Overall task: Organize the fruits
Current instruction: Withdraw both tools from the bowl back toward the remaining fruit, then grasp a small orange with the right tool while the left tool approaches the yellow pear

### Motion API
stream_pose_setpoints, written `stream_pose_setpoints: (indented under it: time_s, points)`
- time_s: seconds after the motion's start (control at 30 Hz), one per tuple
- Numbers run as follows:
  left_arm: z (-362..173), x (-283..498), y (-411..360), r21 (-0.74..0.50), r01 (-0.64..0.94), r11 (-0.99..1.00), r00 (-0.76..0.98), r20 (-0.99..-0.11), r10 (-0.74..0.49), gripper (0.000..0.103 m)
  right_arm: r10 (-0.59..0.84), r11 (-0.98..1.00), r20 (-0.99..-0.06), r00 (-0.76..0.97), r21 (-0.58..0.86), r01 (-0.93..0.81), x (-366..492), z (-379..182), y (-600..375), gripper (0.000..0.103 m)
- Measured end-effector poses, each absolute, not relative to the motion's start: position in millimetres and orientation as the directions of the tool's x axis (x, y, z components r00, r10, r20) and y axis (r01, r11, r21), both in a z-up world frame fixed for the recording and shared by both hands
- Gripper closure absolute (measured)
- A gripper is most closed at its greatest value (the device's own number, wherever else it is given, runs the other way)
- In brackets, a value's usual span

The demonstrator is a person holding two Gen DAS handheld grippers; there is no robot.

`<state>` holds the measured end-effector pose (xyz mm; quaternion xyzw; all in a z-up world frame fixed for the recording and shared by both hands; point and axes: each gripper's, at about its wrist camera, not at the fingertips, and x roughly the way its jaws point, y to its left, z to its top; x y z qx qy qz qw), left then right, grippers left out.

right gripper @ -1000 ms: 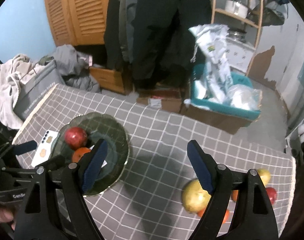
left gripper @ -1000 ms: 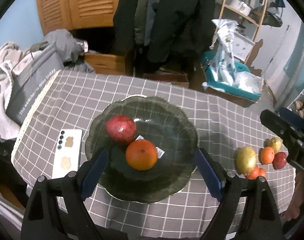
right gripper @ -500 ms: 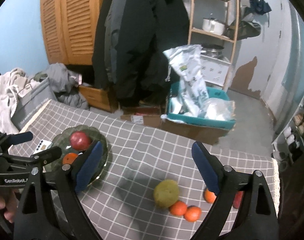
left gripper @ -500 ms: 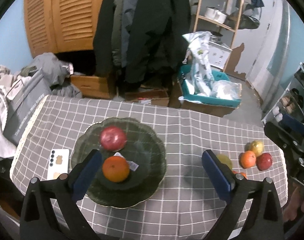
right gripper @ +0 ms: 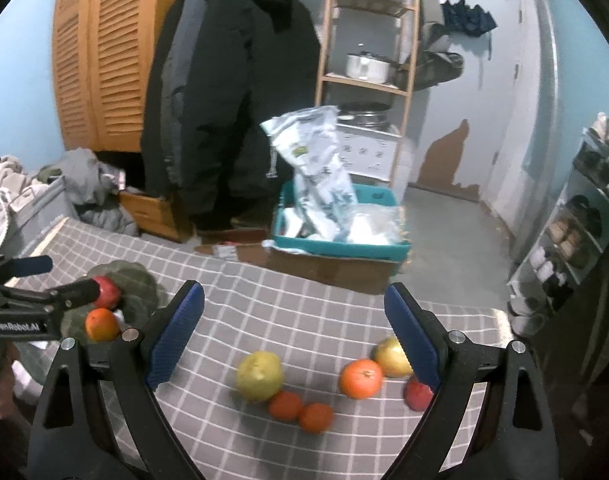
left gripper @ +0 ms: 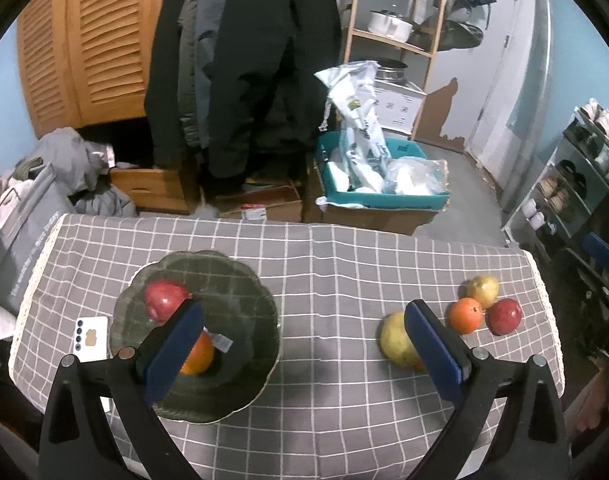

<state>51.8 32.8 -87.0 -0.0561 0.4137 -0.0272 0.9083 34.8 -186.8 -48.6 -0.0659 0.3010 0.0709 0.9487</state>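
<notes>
A dark green scalloped plate (left gripper: pixel 244 288) (right gripper: pixel 138 280) on the grey checked cloth holds a red apple (left gripper: pixel 164 300) (right gripper: pixel 108 292) and an orange (left gripper: pixel 200 354) (right gripper: pixel 101 325). To the right lie a large yellow fruit (left gripper: pixel 394 340) (right gripper: pixel 260 376), an orange (left gripper: pixel 465 315) (right gripper: pixel 360 378), a smaller yellow fruit (left gripper: pixel 482 286) (right gripper: pixel 388 356), a red apple (left gripper: pixel 504 316) (right gripper: pixel 416 396) and two small oranges (right gripper: pixel 300 410). My left gripper (left gripper: pixel 304 342) hangs open and empty above the cloth between plate and loose fruit. My right gripper (right gripper: pixel 294 332) is open and empty over the loose fruit.
A white phone (left gripper: pixel 90 338) lies left of the plate. Beyond the table's far edge stand a teal crate with plastic bags (left gripper: pixel 380 184), hanging dark coats (left gripper: pixel 244 60), a wooden shelf (left gripper: pixel 396 32) and piled clothes (left gripper: pixel 64 168). A shoe rack (left gripper: pixel 584 168) stands at the right.
Both grippers have pulled back and risen, so more of the table shows. The left gripper's jaws have spread wider, off the orange in the plate. The right view has swung toward the loose fruit.
</notes>
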Motion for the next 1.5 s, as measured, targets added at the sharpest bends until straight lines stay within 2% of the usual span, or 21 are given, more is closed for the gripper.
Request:
stream_pose_setpoints:
  time_s: [0.3, 0.9, 1.03, 1.3, 1.5]
  points:
    - [-80, 56, 6, -0.116, 0.062, 0.991, 0.661, -0.740, -0.128, 0.002, 0.055, 0.992, -0.575, 0.817, -0.064, -0.112, 24, -47, -221, 0.012]
    - [-103, 74, -45, -0.098, 0.157, 0.983, 0.594, -0.786, -0.174, 0.002, -0.005, 0.999, -0.619, 0.785, -0.043, -0.027, 23, -65, -267, 0.012]
    - [-117, 82, -56, -0.095, 0.170, 0.981, 0.560, -0.809, -0.175, 0.002, -0.012, 0.999, -0.651, 0.759, -0.042, -0.020, 27, -77, -274, 0.012]
    - [-155, 95, -75, -0.079, 0.187, 0.979, 0.480, -0.862, -0.161, 0.002, 0.007, 0.999, -0.779, 0.627, -0.028, -0.046, 47, -133, -276, 0.012]
    - [-186, 105, -80, -0.091, 0.173, 0.981, 0.416, -0.896, -0.157, 0.002, 0.078, 0.997, -0.853, 0.516, 0.060, -0.052, 60, -176, -277, 0.012]
